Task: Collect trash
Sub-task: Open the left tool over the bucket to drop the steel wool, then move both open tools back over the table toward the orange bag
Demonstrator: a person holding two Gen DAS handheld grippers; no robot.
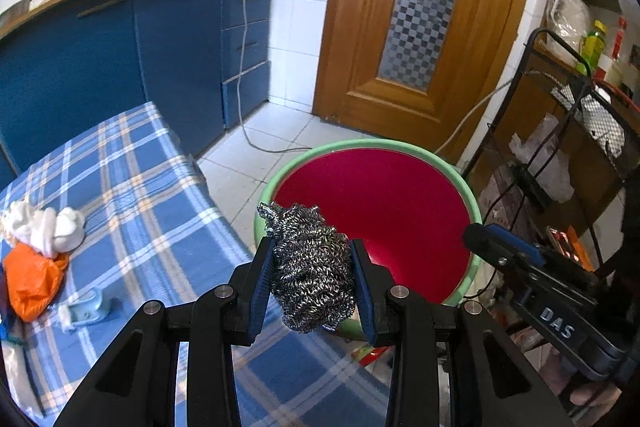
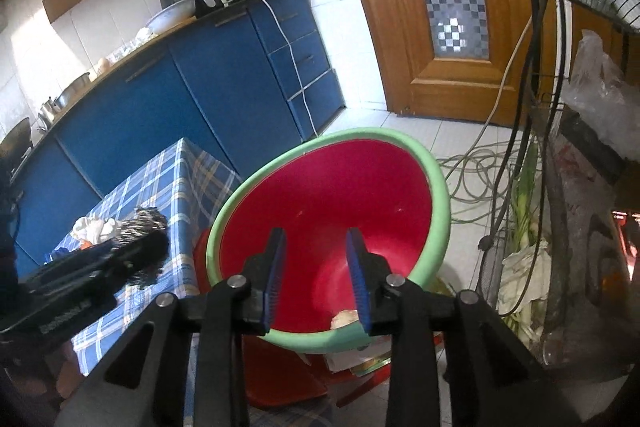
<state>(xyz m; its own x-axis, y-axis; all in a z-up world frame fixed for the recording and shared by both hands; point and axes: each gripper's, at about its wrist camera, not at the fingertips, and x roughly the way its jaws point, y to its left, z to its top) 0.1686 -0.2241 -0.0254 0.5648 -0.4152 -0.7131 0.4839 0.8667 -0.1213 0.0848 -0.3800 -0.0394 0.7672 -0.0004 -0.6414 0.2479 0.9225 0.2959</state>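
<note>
While the red basin (image 2: 360, 187) with its green rim is taken as landmark, one pale crumpled scrap (image 2: 345, 318) is seen lying in its bottom near the front wall; nothing else is made out inside. A steel-wool scourer (image 1: 314, 267) is clamped between the blue pads of the left hand-held gripper (image 1: 314, 281) and is held over the basin's near-left rim, at the edge of the plaid-covered counter (image 1: 132, 187). The right hand-held gripper (image 2: 316, 279) is held above the basin's interior with its jaws parted and nothing between them. Left of the basin, on the counter, a white wad of tissue (image 1: 48, 227), an orange plastic bag (image 1: 34, 279) and a small pale-blue plastic piece (image 1: 86, 309) are noted. The letters "DAS" (image 1: 558, 323) are read on the side of the right hand-held gripper's body. Right of the basin, a black wire rack (image 1: 580, 115) holding bottles and bags is recorded; their labels cannot be read.
</note>
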